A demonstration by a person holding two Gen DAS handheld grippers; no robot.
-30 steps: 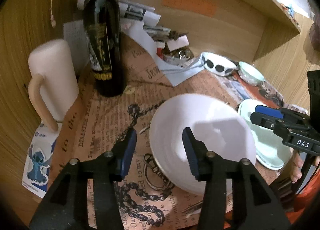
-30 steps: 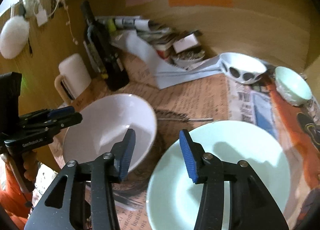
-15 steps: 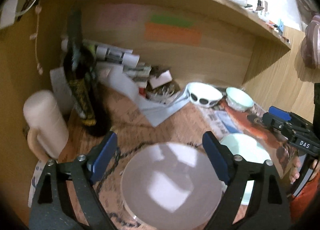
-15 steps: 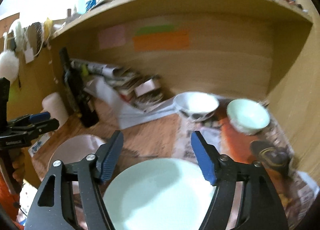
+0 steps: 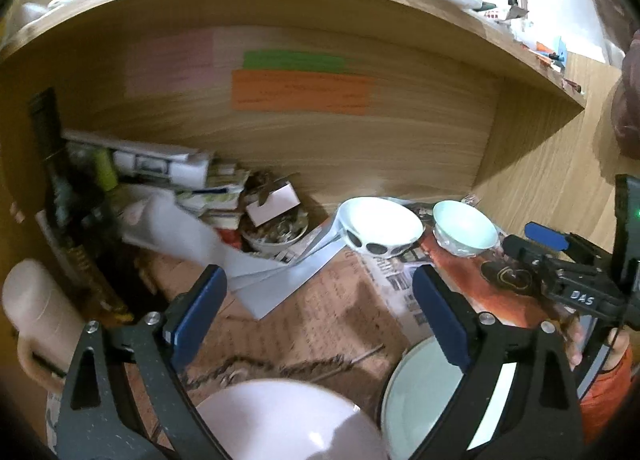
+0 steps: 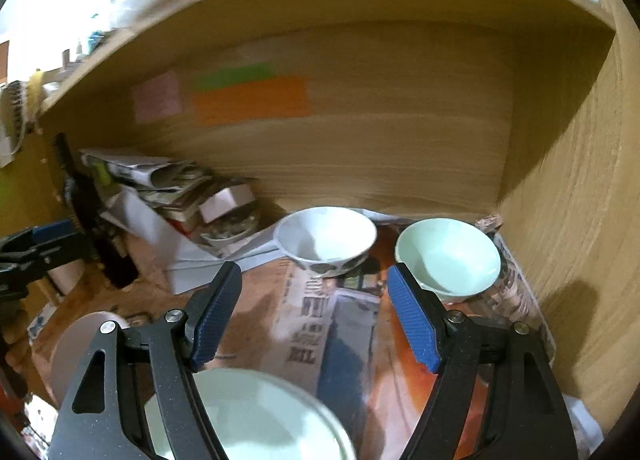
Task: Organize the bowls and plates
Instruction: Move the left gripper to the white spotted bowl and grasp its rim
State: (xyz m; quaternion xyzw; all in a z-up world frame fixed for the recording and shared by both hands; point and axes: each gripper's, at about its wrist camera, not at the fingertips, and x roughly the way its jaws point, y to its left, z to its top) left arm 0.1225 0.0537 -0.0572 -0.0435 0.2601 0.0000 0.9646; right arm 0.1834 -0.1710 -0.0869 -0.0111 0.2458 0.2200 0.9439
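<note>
Wooden alcove (image 6: 400,120) | newspaper-covered desk (image 6: 320,332) | left tool (image 5: 320,316), right tool (image 6: 316,312) wide apart, empty

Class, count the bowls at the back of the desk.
2: a white spotted bowl and, to its right, a pale green bowl nearer the side wall. Clutter on the left may hide others.

We see only part of the white plate (image 5: 288,420), cut off by the bottom edge and crossed by the left gripper (image 5: 316,316). Beside it, the mint plate (image 5: 424,392) is half hidden behind that gripper's right finger. Behind the white plate, the dark bottle (image 5: 76,228) is smeared by blur, its label unreadable to us, and the paper pile (image 5: 180,180) beside it blurs together.
</note>
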